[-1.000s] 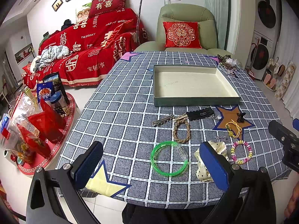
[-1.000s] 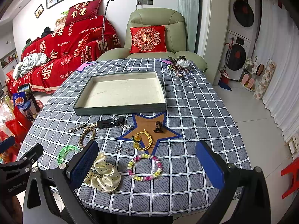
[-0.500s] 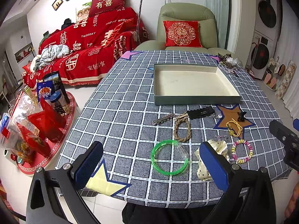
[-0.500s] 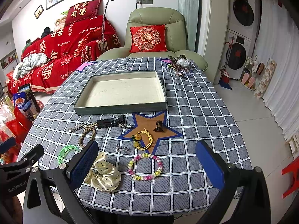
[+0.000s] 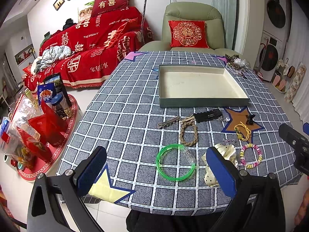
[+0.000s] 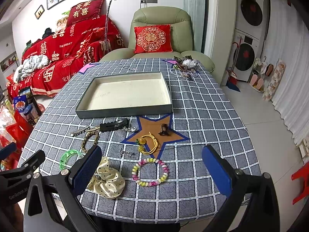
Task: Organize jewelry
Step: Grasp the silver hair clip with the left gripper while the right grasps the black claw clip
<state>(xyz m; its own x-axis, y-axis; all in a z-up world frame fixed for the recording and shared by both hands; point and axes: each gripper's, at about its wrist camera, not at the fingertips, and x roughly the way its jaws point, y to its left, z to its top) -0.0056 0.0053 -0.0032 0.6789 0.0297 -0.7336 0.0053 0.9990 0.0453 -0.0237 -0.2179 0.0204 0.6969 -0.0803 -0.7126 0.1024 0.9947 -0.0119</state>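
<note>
A shallow green box with a cream inside [image 5: 200, 86] [image 6: 127, 94] lies empty mid-table. Before it lie a black hair clip [image 5: 207, 114], a metal clip [image 5: 168, 121], a braided cord loop [image 5: 188, 132], a yellow cord bracelet [image 6: 147, 142], a small dark claw clip [image 6: 164, 130], a green bangle [image 5: 174, 162], a cream dotted scrunchie [image 6: 107, 177] and a pastel bead bracelet [image 6: 149, 172]. My left gripper [image 5: 156, 172] is open and empty, near the green bangle. My right gripper [image 6: 151, 174] is open and empty, framing the bead bracelet.
The table wears a grey checked cloth [image 5: 125, 116] with star patches. A tangle of more jewelry [image 6: 184, 67] lies at the far right corner. A green armchair [image 6: 160, 31] stands behind the table, a red sofa to the left, and snack bags [image 5: 29, 127] on the floor.
Both views have shifted very slightly; no object has moved and both grippers stay open.
</note>
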